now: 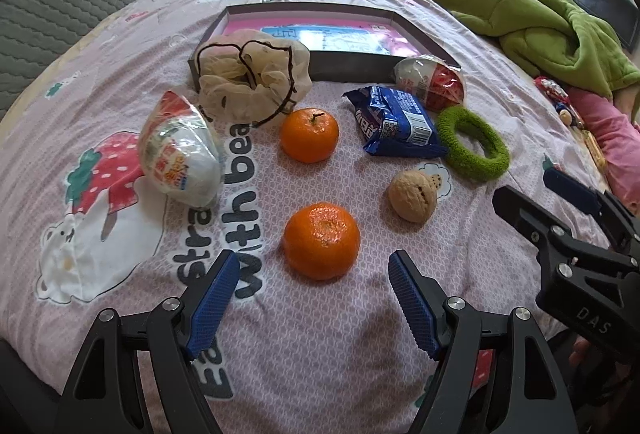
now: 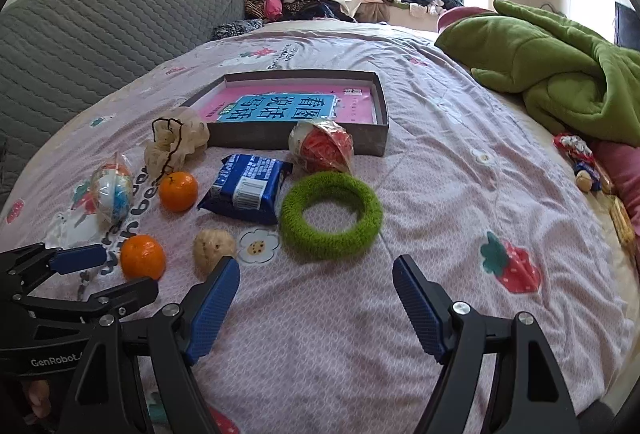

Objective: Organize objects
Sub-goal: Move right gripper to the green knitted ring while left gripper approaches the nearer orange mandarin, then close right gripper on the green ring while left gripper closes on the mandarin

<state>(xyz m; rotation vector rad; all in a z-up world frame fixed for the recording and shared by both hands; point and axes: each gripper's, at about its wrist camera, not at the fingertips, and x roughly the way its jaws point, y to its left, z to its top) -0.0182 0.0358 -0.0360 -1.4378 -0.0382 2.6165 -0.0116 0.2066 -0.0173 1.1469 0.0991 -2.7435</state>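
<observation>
Left gripper gapes before dimpled, glossy near orange.

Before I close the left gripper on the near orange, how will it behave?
The near orange is round and sits loose on a soft quilt, so a nudge probably rolls it. Its skin looks glossy, maybe slightly slippery. The left gripper is open just short of it; squeeze gently, as it likely bruises.

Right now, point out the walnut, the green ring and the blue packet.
walnut (image 1: 413, 195), left wrist view, middle of the shell.
green ring (image 2: 362, 230), right wrist view, right band.
blue packet (image 1: 394, 123), left wrist view, wrapper middle.
</observation>
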